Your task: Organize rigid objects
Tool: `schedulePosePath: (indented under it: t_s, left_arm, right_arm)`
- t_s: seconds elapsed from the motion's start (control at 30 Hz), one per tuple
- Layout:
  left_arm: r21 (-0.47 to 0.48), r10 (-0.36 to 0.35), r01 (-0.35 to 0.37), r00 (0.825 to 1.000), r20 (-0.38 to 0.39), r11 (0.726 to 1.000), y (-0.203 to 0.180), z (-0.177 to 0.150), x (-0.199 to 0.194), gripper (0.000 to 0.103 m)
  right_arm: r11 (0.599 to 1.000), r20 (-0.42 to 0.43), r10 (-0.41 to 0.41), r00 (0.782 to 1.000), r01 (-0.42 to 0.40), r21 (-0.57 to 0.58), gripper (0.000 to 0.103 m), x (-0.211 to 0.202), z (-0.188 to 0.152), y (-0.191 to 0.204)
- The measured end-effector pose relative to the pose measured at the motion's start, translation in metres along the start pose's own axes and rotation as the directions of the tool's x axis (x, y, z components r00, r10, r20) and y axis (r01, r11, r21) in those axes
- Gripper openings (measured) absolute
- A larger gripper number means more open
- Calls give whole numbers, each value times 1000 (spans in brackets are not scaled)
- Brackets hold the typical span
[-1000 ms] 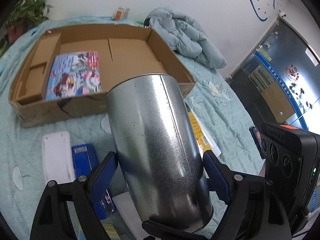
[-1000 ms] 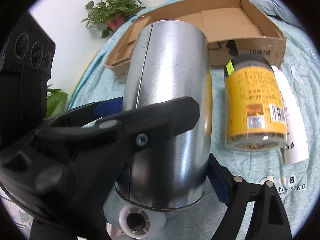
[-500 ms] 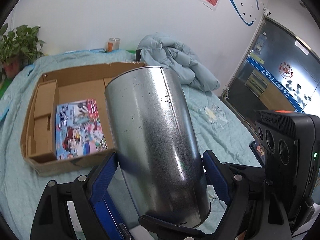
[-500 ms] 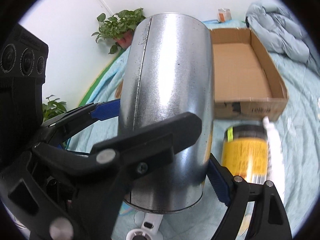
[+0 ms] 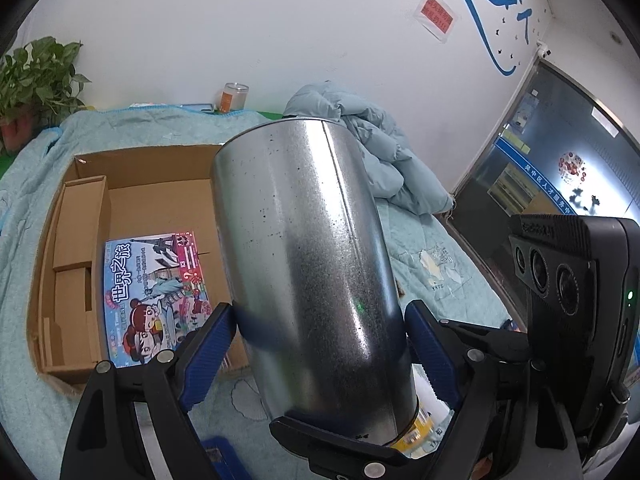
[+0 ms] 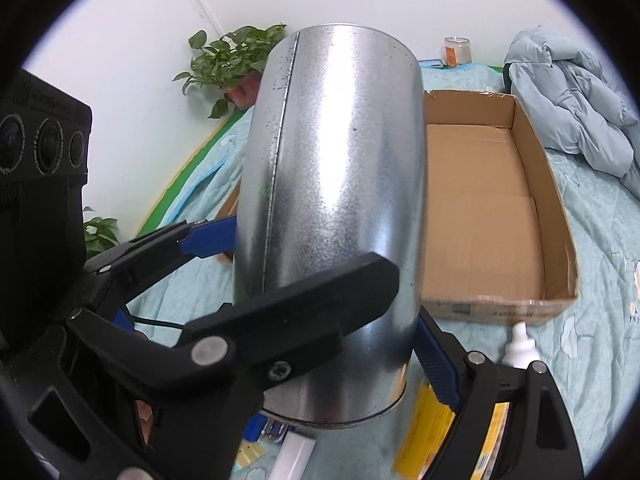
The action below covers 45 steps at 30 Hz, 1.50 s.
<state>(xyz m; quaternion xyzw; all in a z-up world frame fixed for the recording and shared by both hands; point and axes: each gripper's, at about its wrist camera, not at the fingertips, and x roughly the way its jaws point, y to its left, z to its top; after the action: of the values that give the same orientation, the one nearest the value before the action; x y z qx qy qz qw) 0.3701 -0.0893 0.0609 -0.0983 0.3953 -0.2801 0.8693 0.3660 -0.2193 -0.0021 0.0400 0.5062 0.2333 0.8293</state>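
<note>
Metal can (image 5: pixel 312 264) tilted, clear of bed, clamped between your left tongs (image 5: pixel 320 336) and right tongs (image 6: pixel 316 280) together, both spread wide on its sides. Cardboard box (image 5: pixel 160 200) beyond tongs, picture book (image 5: pixel 156 296) inside. Yellow jar (image 6: pixel 424 432) below right tongs.

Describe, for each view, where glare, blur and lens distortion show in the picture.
Left wrist view: a soft sheen runs down the metal cylinder, the dark doorway bows at the fisheye edge, and the corners are black. Right wrist view: a broad white glare streaks the cylinder, and the yellow jar below it is smeared.
</note>
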Motion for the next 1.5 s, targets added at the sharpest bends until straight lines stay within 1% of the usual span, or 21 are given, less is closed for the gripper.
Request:
schedulePosePath:
  t_s: [0.17, 0.33, 0.47, 0.53, 0.57, 0.67, 0.83, 0.9, 1.07, 1.2, 1.27, 1.4, 1.43, 1.47, 1.5]
  left_arm:
    - [-31, -14, 13, 999, -33, 999, 22, 16, 30, 84]
    - [-67, -25, 20, 997, -73, 998, 46, 24, 61, 84]
    - [-101, -25, 11, 990, -141, 995, 66, 28, 93, 84]
    - [-115, -31, 11, 985, -169, 993, 77, 26, 109, 84]
    - [-106, -51, 34, 985, -166, 994, 82, 24, 117, 84]
    - [-140, -61, 32, 977, -204, 990, 95, 19, 138, 84]
    - [-186, -88, 42, 966, -243, 982, 109, 12, 162, 84]
    - [-190, -99, 53, 965, -244, 980, 110, 11, 165, 84]
    - [-189, -106, 60, 964, -243, 980, 110, 9, 164, 84]
    - [-201, -110, 61, 964, -242, 978, 110, 10, 162, 84]
    - [-196, -94, 45, 965, -244, 979, 112, 8, 158, 84]
    - [-194, -92, 44, 964, -247, 980, 112, 8, 157, 84]
    - [-191, -88, 41, 965, -248, 981, 112, 8, 157, 84]
    - [-187, -81, 34, 964, -252, 982, 110, 8, 158, 84]
    - [-172, -64, 20, 965, -256, 985, 107, 8, 158, 84]
  right_arm:
    - [1000, -31, -11, 999, 11, 17, 85, 16, 15, -10]
    - [999, -73, -10, 997, 13, 39, 85, 37, 26, -20]
    - [997, -124, 7, 992, 3, 77, 85, 56, 27, -29]
    - [995, -156, 17, 988, -2, 100, 85, 67, 26, -34]
    - [994, -169, 19, 985, -1, 108, 85, 73, 26, -38]
    - [991, -223, 30, 974, 1, 136, 85, 90, 20, -45]
    - [986, -280, 41, 959, 7, 166, 86, 104, 19, -51]
    - [986, -304, 39, 952, 13, 166, 86, 106, 19, -52]
    - [986, -305, 39, 952, 12, 163, 86, 103, 18, -53]
    - [987, -317, 42, 947, 10, 159, 86, 101, 22, -55]
    - [989, -312, 30, 950, 16, 144, 86, 95, 24, -53]
    - [995, -276, 15, 961, 12, 94, 86, 75, 28, -48]
    - [996, -272, 9, 962, 15, 89, 85, 74, 28, -50]
    - [996, -275, 6, 962, 18, 82, 78, 76, 27, -50]
    - [997, -280, 16, 960, 8, 82, 73, 79, 26, -51]
